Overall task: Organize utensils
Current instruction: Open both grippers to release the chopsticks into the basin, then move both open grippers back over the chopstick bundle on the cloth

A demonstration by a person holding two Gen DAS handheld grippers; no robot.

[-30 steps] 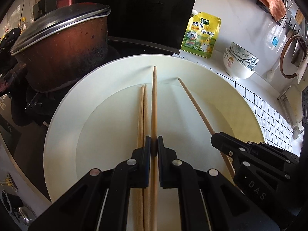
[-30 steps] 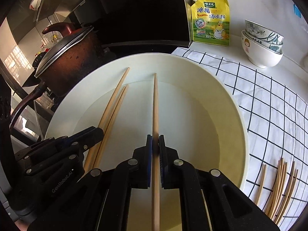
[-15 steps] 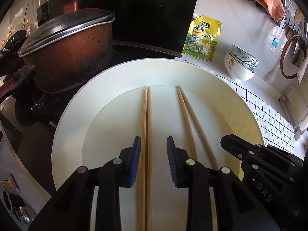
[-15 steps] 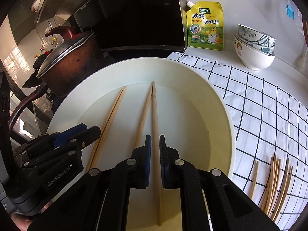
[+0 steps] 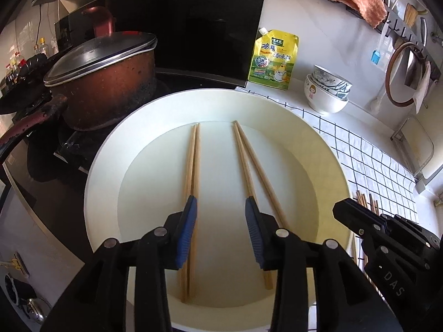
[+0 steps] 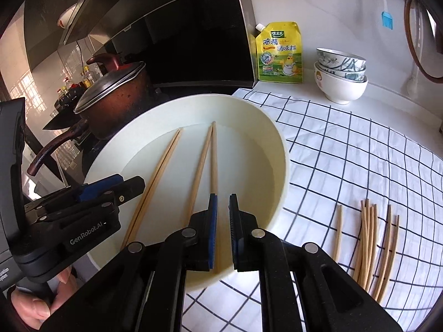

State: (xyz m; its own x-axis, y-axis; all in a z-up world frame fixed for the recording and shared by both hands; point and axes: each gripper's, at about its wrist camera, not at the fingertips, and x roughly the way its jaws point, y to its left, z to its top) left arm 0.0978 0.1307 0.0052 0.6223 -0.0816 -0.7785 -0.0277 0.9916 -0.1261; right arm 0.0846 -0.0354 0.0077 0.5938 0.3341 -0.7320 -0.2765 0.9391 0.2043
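Both chopstick pairs [image 5: 192,163] newly released on plate [image 5: 105,166]; left hand-held gripper [image 5: 220,213] wide apart, right hand-held gripper [image 6: 223,207] slightly parted.

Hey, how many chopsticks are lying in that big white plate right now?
4. A left pair lies close together and a right pair lies slightly splayed, both flat inside the white plate. More chopsticks lie outside it on the checked cloth.

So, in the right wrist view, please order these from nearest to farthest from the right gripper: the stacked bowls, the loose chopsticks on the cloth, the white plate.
From the right gripper:
1. White plate, directly under its fingers.
2. Loose chopsticks, on the checked cloth to its right.
3. Stacked bowls, far back right, by the wall.
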